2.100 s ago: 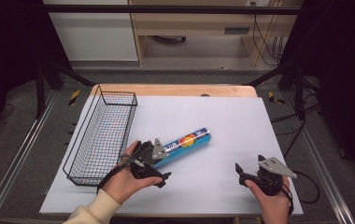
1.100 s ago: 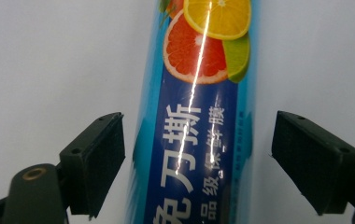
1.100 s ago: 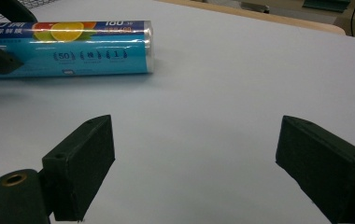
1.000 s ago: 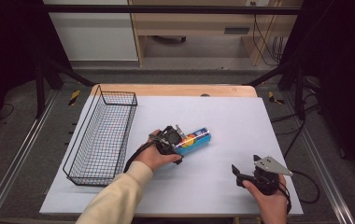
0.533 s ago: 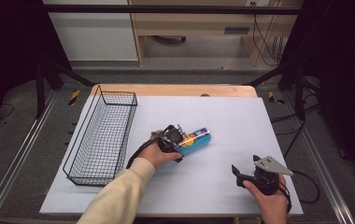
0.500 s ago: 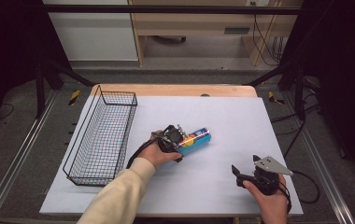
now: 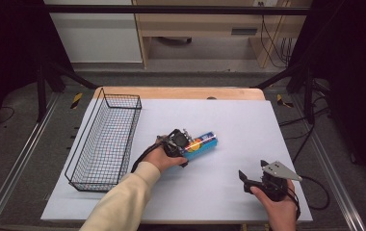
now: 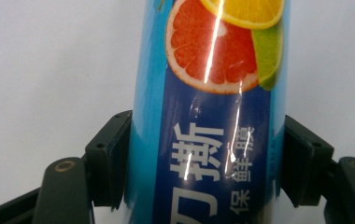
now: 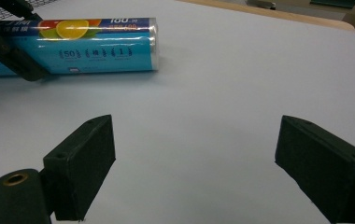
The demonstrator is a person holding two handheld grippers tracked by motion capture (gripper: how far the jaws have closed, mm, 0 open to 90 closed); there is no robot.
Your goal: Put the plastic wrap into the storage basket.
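near the middle of the high view, our left gripper point(image 7: 187, 144) has just been closing its jaws and now clamps the blue roll point(image 7: 202, 144), which lies on the white table point(image 7: 229, 192) right of the wire basket point(image 7: 105, 139); it looks ready to lift. at the left gripper view's centre, both pads point(image 8: 112, 156) press its sides. across the right gripper view, our right gripper point(image 9: 194, 158) stands apart, empty.

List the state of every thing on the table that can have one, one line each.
Blue cling-film roll: lying on its side, clamped.
Wire basket: upright, empty.
Left hand-held gripper: jaws just closed onto the roll.
Right hand-held gripper: open, holding nothing.
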